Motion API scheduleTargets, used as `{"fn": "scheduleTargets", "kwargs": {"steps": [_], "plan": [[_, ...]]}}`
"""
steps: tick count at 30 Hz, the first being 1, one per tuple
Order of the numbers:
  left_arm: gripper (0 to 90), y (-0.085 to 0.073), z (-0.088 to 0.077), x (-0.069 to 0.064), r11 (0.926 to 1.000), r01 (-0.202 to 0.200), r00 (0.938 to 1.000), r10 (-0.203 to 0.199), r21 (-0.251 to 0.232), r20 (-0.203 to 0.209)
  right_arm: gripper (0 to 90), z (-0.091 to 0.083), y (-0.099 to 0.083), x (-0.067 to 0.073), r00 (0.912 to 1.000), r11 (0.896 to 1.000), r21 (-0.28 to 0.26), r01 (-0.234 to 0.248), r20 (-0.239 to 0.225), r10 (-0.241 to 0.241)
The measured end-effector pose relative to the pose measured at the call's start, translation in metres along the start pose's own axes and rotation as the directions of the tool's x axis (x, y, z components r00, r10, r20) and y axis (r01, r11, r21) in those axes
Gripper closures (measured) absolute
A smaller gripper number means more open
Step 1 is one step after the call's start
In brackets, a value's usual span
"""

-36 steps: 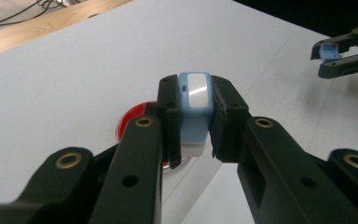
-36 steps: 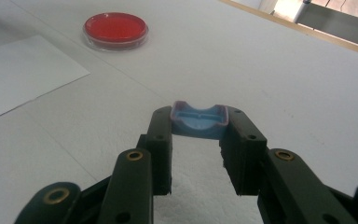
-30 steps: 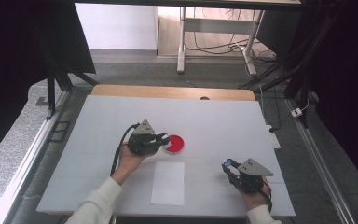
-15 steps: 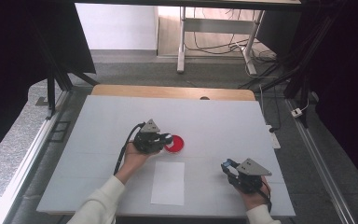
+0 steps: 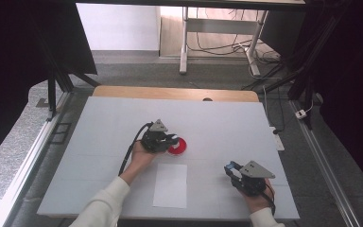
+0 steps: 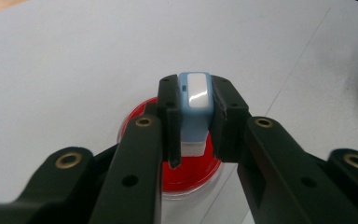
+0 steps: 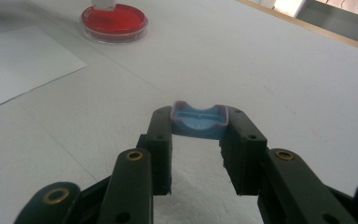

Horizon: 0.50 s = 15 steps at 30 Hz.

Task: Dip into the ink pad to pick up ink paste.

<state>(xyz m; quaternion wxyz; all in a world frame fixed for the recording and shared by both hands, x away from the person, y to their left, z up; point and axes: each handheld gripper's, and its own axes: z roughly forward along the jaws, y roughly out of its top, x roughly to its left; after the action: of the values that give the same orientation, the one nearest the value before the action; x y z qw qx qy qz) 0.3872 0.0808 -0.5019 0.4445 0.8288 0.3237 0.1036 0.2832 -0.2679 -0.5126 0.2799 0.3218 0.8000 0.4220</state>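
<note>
Since the earlier high view, the left gripper point(image 5: 170, 140) has slid right over the red dish point(image 5: 178, 146). Its own view shows a blue-and-white stamp point(image 6: 195, 105) clamped above the dish point(image 6: 186, 175). The right gripper point(image 7: 198, 140) pinches a blue cap point(image 7: 199, 122).

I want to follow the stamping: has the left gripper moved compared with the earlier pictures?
Yes. The left gripper has shifted rightward and slightly toward the white paper, now over the red dish.
</note>
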Motion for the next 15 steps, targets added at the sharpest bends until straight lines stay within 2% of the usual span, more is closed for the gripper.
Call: {"fn": "scheduleTargets", "kwargs": {"steps": [15], "plan": [[75.0,-0.0023,0.0067,0.0013,0.9996,-0.005,1.0,0.005,0.028,-0.008,64.9,0.0001,-0.0001,-0.0003,1.0,1.0,0.001,-0.001,0.0,0.001]]}}
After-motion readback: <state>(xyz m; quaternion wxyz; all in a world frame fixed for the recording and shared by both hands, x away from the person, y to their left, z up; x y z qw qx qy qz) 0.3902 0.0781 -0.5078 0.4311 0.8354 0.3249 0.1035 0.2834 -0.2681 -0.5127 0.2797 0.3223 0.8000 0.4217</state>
